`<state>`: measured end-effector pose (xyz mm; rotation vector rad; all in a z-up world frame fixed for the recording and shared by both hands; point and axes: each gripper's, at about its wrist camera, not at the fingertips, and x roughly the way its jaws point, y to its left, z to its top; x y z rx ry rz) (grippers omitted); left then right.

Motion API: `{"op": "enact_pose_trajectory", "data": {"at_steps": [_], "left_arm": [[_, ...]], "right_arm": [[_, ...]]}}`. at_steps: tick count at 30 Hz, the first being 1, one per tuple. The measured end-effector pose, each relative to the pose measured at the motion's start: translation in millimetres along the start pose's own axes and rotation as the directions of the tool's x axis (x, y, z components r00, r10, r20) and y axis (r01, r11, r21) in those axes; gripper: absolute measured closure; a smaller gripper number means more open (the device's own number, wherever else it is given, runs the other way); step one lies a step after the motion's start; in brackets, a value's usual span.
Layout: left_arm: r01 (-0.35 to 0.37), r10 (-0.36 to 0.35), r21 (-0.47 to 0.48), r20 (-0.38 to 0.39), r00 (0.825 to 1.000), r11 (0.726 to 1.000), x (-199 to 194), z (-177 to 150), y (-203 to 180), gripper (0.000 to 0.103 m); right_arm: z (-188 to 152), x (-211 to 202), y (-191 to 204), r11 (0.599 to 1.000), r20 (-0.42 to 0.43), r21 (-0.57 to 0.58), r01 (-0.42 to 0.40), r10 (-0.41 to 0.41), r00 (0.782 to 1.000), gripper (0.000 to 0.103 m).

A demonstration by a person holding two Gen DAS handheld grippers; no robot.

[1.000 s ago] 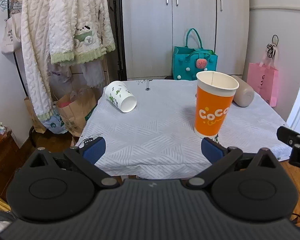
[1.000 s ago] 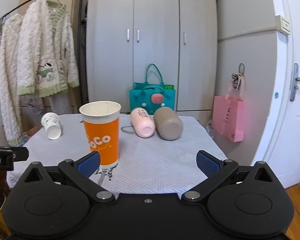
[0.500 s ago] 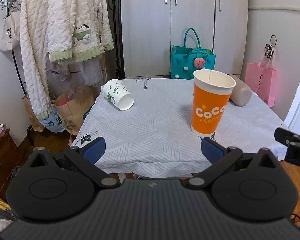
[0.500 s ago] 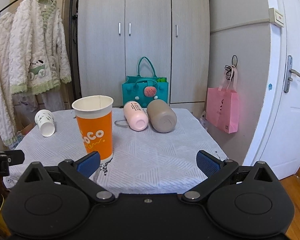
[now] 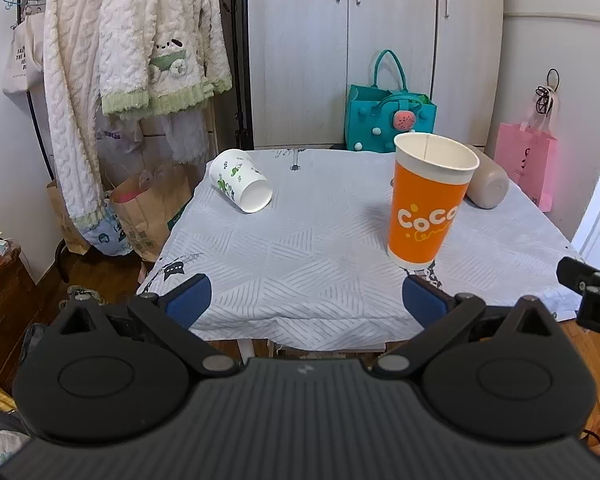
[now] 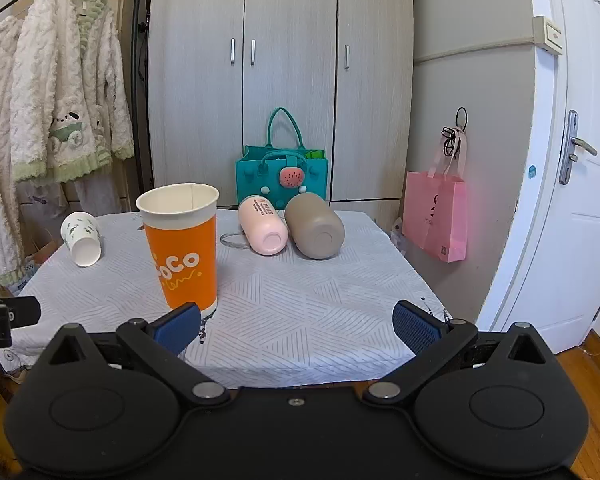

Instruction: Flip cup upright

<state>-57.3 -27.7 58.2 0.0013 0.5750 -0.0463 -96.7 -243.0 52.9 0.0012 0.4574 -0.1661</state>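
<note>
- Grey patterned cloth covered the small table [image 5: 300, 264], and on it the orange cup [image 5: 426, 208] was seen standing upright near the front edge, its open mouth up.
- If this cup was the one meant by the task, the flipping was judged as done for it.
- A small white cup [image 5: 240, 184] was seen lying on its side at the far left corner, so one more flip was probably left.
- A pink bottle [image 6: 263, 226] and a brown bottle [image 6: 315, 226] were seen lying side by side at the back, perhaps touching.
- The left gripper [image 5: 306, 300] was held before the table edge with its fingers wide apart and nothing between them.
- The right gripper [image 6: 296, 324] was held likewise, fingers spread and empty, the orange cup just behind its left pad.
- The pink bottle was hidden in the left view, and the contents of any cup could not be made out.
</note>
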Motion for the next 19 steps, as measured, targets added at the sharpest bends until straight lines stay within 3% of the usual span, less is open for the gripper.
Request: {"op": "enact_pose_trajectory", "data": {"at_steps": [16, 19], "left_arm": [[-0.012, 0.012, 0.009, -0.007, 1.000, 1.000, 4.7, -1.5, -1.9, 0.000], [-0.050, 0.050, 0.003, 0.010, 0.999, 0.999, 4.1, -0.9, -1.1, 0.000]], "right_arm": [[0.2, 4.6, -0.2, 1.000, 0.004, 0.009, 0.020, -0.020, 1.000, 0.000], [0.7, 4.5, 0.5, 1.000, 0.006, 0.008, 0.020, -0.020, 1.000, 0.000]]}}
